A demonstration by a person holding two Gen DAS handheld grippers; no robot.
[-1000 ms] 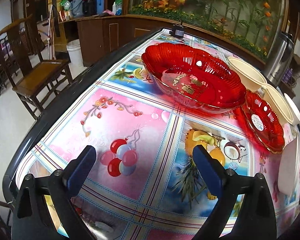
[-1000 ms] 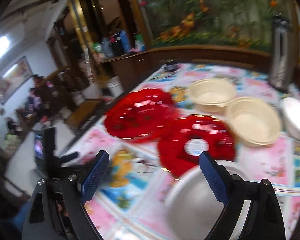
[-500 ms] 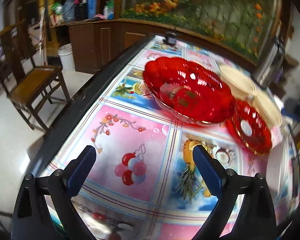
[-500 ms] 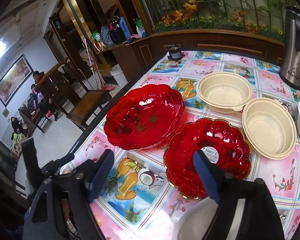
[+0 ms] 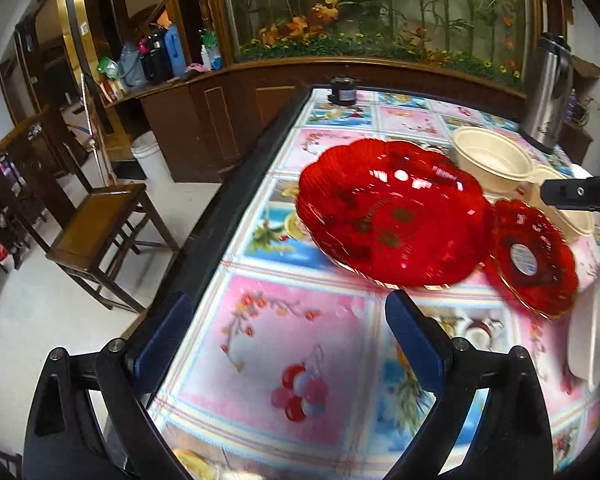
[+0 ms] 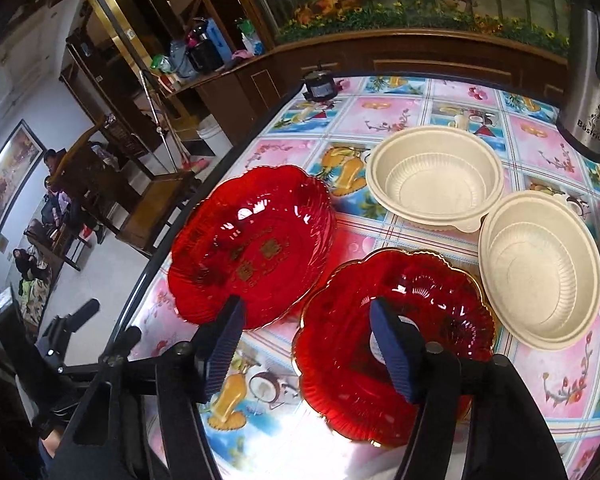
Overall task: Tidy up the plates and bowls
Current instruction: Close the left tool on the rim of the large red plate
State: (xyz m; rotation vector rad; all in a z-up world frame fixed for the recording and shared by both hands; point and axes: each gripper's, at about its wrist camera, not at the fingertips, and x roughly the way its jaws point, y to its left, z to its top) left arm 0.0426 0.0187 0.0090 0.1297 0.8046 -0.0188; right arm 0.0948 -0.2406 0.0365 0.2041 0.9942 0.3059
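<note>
- Right tongs are half open and closing, empty; the small red plate lies directly under them on the surface, its near-left rim between the jaws, not yet pinched.
- Big red plate sits just beyond, left.
- Two cream bowls lie farther right.
- Left tongs hang wide open, empty, farther from both plates.
</note>
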